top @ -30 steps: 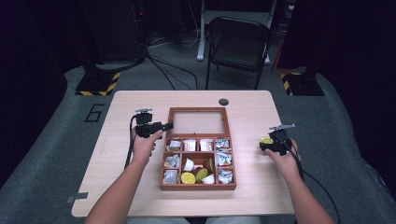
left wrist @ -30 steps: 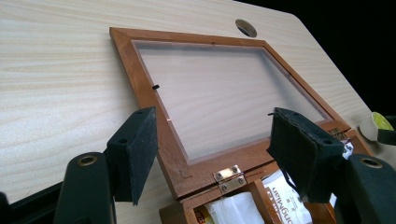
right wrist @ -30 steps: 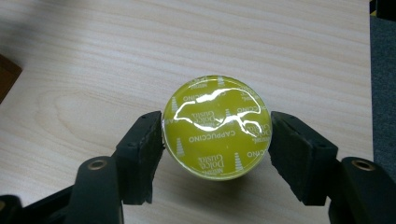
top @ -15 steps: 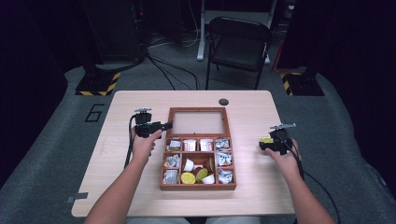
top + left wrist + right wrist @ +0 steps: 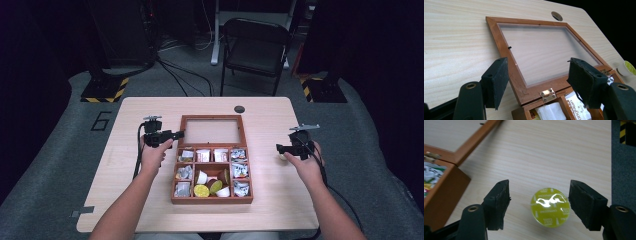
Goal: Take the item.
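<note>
A wooden box (image 5: 212, 199) sits mid-table, its glass-paned lid (image 5: 212, 131) folded back flat. Its compartments hold foil tea bags (image 5: 184, 172) and several capsules (image 5: 202, 190). My left gripper (image 5: 178, 134) is open at the lid's left edge. In the left gripper view the lid frame (image 5: 509, 57) and a brass hinge (image 5: 548, 93) lie between the jaws of the left gripper (image 5: 537, 67). My right gripper (image 5: 279, 148) is open to the right of the box. A yellow-green capsule (image 5: 550, 207) stands foil-up on the table inside the right gripper (image 5: 539, 195), nearer the right jaw and untouched.
The light wood table (image 5: 150, 205) has a cable hole (image 5: 239, 109) behind the lid. A black folding chair (image 5: 255, 45) stands beyond the far edge. The box's corner (image 5: 441, 187) lies left of the capsule. Bare tabletop runs on both sides of the box.
</note>
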{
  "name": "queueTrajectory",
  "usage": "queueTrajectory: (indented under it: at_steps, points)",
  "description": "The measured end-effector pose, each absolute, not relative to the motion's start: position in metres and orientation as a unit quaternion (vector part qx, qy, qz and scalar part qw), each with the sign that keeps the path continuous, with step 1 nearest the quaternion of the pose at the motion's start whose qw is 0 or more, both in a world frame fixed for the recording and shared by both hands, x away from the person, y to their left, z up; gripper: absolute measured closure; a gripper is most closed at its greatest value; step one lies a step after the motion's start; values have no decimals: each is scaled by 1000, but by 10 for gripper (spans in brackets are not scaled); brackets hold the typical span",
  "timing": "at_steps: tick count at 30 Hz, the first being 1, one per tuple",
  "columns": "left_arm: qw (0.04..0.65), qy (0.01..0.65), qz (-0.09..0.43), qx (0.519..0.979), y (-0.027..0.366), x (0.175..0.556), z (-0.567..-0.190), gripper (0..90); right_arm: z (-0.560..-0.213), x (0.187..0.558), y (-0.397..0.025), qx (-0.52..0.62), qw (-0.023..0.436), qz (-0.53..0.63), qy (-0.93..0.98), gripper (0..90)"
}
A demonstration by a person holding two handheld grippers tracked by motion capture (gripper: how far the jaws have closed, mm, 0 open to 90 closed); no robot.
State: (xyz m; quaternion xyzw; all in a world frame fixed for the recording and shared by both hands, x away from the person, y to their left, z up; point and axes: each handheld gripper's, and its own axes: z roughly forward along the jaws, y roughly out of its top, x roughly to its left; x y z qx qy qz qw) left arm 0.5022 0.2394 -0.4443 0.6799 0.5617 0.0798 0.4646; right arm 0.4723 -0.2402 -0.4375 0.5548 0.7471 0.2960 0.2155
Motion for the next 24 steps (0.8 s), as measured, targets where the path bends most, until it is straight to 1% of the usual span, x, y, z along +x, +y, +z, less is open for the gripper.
queueTrajectory:
  at_steps: [13, 24]
  points:
    - [463, 565, 82, 678, 240, 504, -446, 330, -405, 473, -198, 517, 206, 321, 767, 346]
    - [464, 565, 81, 677, 240, 505, -446, 330, -392, 482, -176, 504, 197, 335, 771, 348]
